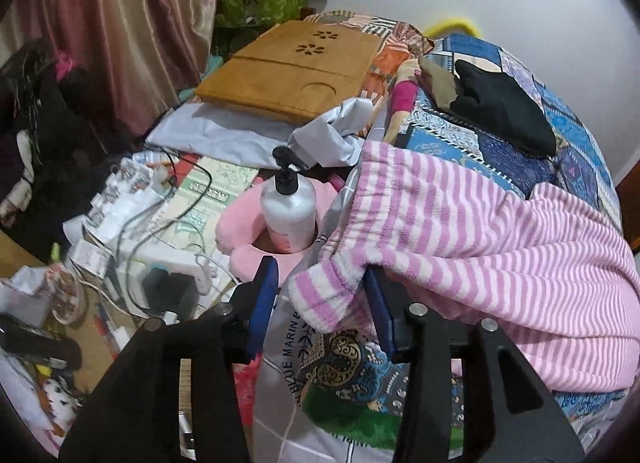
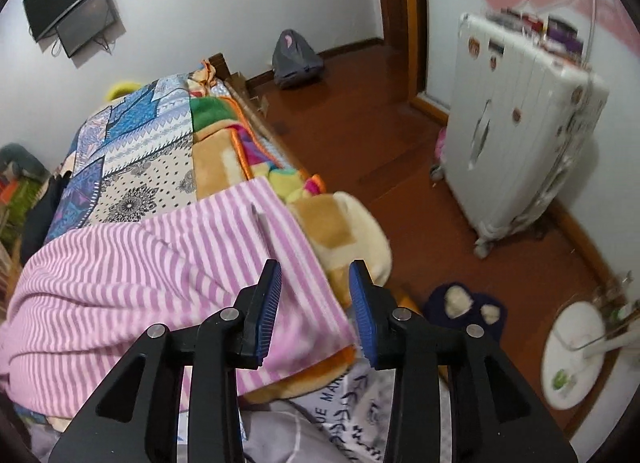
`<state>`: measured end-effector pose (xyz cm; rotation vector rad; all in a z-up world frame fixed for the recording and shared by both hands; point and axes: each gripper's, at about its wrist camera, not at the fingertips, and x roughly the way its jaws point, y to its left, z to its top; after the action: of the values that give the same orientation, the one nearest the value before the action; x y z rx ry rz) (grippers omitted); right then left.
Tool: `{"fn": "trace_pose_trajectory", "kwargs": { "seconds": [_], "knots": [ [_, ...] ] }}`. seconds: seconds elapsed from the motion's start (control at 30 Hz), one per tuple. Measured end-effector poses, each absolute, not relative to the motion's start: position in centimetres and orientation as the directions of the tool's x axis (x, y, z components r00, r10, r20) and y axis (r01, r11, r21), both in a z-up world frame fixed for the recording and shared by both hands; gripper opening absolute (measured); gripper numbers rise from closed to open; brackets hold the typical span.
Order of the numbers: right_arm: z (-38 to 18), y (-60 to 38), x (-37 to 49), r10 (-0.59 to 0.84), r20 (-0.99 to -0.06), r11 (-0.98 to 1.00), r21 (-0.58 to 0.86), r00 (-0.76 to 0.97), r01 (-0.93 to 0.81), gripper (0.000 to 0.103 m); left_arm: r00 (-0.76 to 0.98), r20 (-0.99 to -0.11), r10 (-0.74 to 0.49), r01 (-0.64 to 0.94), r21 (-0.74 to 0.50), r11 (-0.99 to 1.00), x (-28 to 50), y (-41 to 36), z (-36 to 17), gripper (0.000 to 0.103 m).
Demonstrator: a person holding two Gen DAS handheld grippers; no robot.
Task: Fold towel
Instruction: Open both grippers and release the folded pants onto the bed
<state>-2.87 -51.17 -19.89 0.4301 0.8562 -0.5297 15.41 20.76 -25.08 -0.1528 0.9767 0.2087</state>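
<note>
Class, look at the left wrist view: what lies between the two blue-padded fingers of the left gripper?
In the left wrist view, a corner of the pink-and-white striped fleece towel lies between the open left gripper's fingers, unpinched.

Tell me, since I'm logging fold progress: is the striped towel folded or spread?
Folded over at least once: the striped towel lies doubled on the bed, an upper layer overlapping a lower one, bunched, not neat.

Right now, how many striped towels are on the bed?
1. The pink-and-white striped towel lies across the near end of the bed, one corner between the left gripper's open jaws, another by the right gripper. Others may be hidden.
</note>
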Motion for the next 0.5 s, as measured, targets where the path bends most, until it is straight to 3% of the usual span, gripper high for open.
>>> {"fn": "trace_pose_trajectory", "kwargs": {
  "seconds": [0.17, 0.37, 0.5],
  "knots": [
    [-15.4, -47.8, -0.9, -0.256, -0.741, 0.883, 0.084, 0.621, 0.463, 0.032, 0.588, -0.797, 0.135, -0.207, 0.013, 0.978, 15.5, 18.6, -21.6, 0.044],
    [-12.7, -40.5, 3.4, -0.063, -0.695, 0.977, 0.104, 0.716, 0.187, 0.033, 0.664, -0.741, 0.101, -0.162, -0.01, 0.987, 15.5, 15.9, -17.3, 0.044],
    [-12.3, -34.2, 6.0, 0.105, -0.686, 0.993, 0.115, 0.72, -0.036, 0.033, 0.689, -0.724, 0.005, -0.063, -0.053, 0.997, 15.5, 12.8, -15.9, 0.044]
  ]
}}
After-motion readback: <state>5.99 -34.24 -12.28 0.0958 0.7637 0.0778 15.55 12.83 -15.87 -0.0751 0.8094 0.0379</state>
